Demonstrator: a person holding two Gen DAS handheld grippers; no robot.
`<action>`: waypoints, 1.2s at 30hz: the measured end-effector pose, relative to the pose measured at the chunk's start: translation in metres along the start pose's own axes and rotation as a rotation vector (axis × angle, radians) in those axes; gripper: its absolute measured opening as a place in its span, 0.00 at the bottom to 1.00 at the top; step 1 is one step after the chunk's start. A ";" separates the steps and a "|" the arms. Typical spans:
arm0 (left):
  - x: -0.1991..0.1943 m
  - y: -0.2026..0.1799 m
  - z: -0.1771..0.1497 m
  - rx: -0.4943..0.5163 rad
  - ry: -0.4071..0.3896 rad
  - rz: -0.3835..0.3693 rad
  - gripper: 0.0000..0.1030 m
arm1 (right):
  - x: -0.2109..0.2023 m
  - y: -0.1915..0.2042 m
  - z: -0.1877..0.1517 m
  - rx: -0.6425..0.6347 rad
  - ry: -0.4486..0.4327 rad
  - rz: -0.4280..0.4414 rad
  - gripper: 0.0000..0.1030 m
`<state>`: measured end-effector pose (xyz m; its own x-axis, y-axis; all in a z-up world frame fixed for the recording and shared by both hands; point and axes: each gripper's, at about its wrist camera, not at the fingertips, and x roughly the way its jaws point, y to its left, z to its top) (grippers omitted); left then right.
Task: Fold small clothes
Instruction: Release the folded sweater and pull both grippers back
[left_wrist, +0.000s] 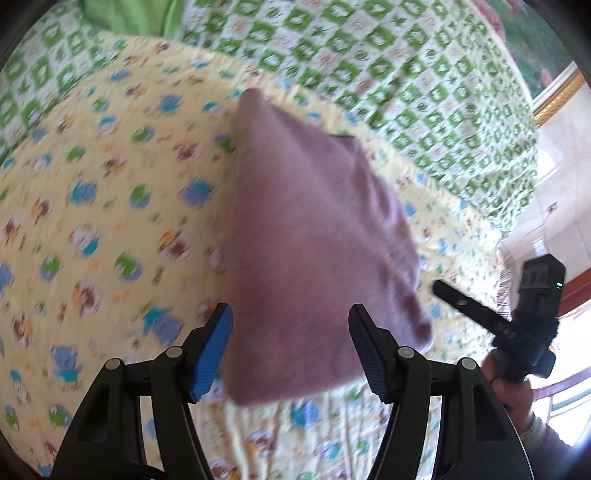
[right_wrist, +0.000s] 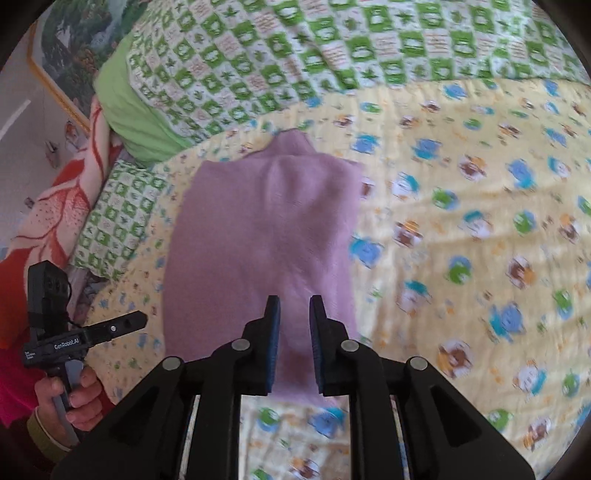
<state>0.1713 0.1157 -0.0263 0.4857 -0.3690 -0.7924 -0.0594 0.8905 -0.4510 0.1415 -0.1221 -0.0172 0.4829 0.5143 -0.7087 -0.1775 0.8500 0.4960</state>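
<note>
Left claw (left_wrist: 290, 345) sits closest to the lens in the left wrist view, jaws spread wide, blue pad on one finger. Nothing is between the pads; the purple garment (left_wrist: 314, 236) lies beyond and below them, not gripped.

Right claw (right_wrist: 294, 343) in its own view: jaws parted by a narrow gap, no cloth pinched between them as far as the frame shows. The garment (right_wrist: 266, 236) lies directly ahead of and under its fingertips.

Garment: mauve knit, folded into a compact block, lying flat on the yellow cartoon-print sheet (right_wrist: 461, 236) of the bed. One narrow part sticks out at its far end. Edges are soft from motion blur; the number of layers cannot be told.

Green-and-white checked quilt (left_wrist: 406, 74) covers the far part of the bed, beyond the garment. A plain green pillow (right_wrist: 129, 114) sits at the bed's far left corner in the right wrist view, with a red-and-white floral blanket (right_wrist: 62, 206) along the left edge.

Each claw also shows in the other's view, held in a hand (right_wrist: 70, 398) near the bed's side edge.
</note>
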 end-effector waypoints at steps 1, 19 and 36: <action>0.003 -0.005 0.004 0.008 -0.002 -0.009 0.63 | 0.008 0.005 0.004 -0.012 0.007 0.007 0.17; 0.045 -0.012 0.008 0.063 0.059 0.050 0.67 | 0.051 -0.016 0.010 -0.002 0.087 -0.090 0.17; -0.007 -0.004 -0.078 0.144 -0.021 0.188 0.69 | -0.015 0.000 -0.056 -0.073 0.054 -0.131 0.37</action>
<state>0.1005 0.0936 -0.0507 0.4962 -0.1889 -0.8474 -0.0262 0.9723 -0.2321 0.0861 -0.1235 -0.0344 0.4596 0.4021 -0.7918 -0.1785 0.9152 0.3612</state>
